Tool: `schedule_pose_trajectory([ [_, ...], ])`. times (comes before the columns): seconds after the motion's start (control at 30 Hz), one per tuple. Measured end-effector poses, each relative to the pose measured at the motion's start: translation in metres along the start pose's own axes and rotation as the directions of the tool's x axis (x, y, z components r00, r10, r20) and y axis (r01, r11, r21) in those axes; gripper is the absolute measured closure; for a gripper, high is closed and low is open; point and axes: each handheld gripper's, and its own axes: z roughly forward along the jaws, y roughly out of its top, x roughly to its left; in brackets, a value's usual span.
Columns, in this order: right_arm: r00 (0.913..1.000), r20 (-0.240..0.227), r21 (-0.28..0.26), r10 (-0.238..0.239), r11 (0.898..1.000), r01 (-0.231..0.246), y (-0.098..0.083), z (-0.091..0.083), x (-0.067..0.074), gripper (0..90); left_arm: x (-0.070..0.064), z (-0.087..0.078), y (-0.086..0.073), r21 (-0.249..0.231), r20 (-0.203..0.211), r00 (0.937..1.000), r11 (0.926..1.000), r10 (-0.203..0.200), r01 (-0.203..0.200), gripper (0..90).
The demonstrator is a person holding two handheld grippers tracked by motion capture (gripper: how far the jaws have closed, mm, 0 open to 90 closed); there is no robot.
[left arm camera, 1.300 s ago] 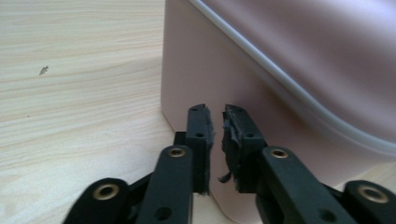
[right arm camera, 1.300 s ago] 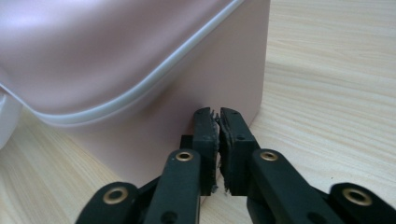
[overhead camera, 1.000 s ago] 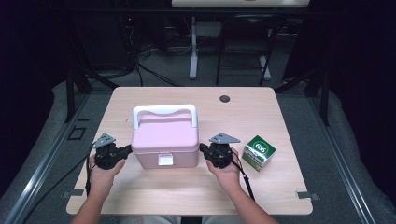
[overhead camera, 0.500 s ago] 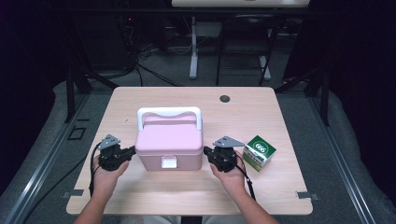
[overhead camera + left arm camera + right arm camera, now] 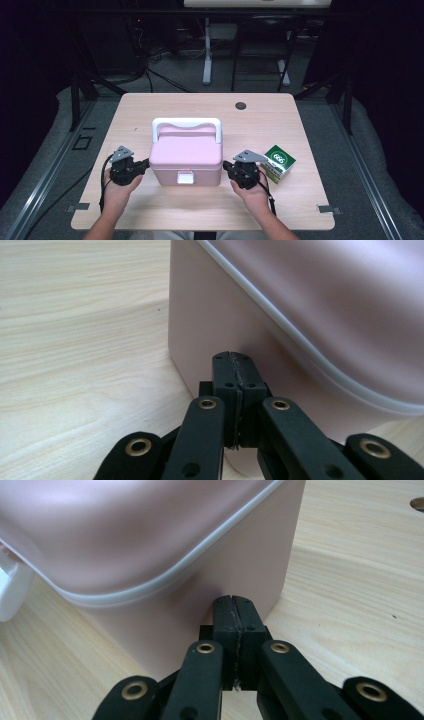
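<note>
Two clenched grippers flank a pink box on the counter (image 5: 150,107).

At the left, the left gripper (image 5: 144,164) has its jaws pressed together on nothing, tips at the left wall of the pink box (image 5: 186,157), seemingly touching. The box sits mid-counter, lid shut, white handle (image 5: 186,123) raised. The right gripper (image 5: 227,165), jaws likewise clenched and empty, meets the right wall. Just beyond lies a green carton (image 5: 279,162), near the right hand (image 5: 255,192).
</note>
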Motion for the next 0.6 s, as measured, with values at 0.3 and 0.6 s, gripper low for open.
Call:
schedule_pose_trajectory([
  [0.3, 1.0000, 0.006, 0.008, 0.003, 1.000, -0.003, -0.006, -0.013, -0.003, 90.0, -0.012, 0.000, -0.002, 0.012, 0.016, 0.9998, 0.9998, 0.014, -0.015, 90.0],
  [0.6, 1.0000, 0.008, 0.021, -0.003, 1.000, 0.003, -0.014, -0.031, -0.006, 90.0, -0.029, -0.004, -0.006, 0.028, 0.052, 0.9981, 0.9991, 0.031, -0.033, 90.0],
])
